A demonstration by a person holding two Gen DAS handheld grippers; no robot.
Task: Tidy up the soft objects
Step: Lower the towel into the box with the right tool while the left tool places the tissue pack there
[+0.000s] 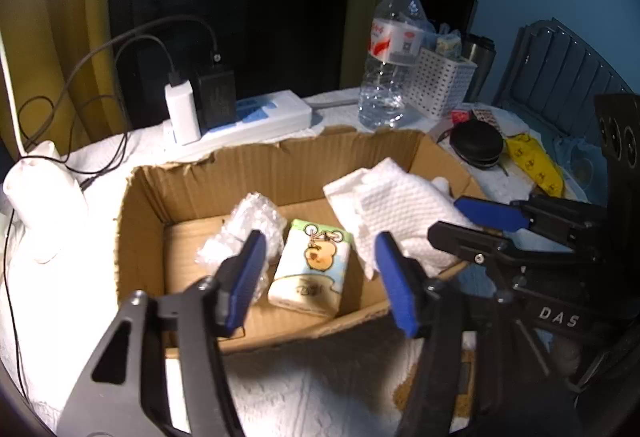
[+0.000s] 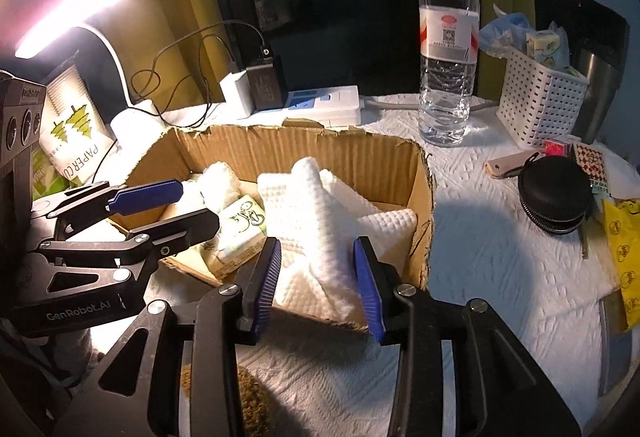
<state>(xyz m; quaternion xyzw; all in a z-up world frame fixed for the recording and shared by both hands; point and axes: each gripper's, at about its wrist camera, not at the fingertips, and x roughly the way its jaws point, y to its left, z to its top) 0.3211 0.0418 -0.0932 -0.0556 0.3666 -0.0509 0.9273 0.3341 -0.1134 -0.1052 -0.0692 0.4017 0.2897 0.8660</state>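
Cardboard box (image 2: 424,173), white towel (image 2: 320,213), tissue pack (image 1: 310,269) inside

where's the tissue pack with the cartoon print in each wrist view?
Left wrist: tissue pack lies in the box middle, between the left gripper fingers.
Right wrist: tissue pack sits left of center, partly behind the white cloth.
Shared landmark: water bottle behind the cardboard box.

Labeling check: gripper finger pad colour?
Blue pads; clearest in right wrist view.
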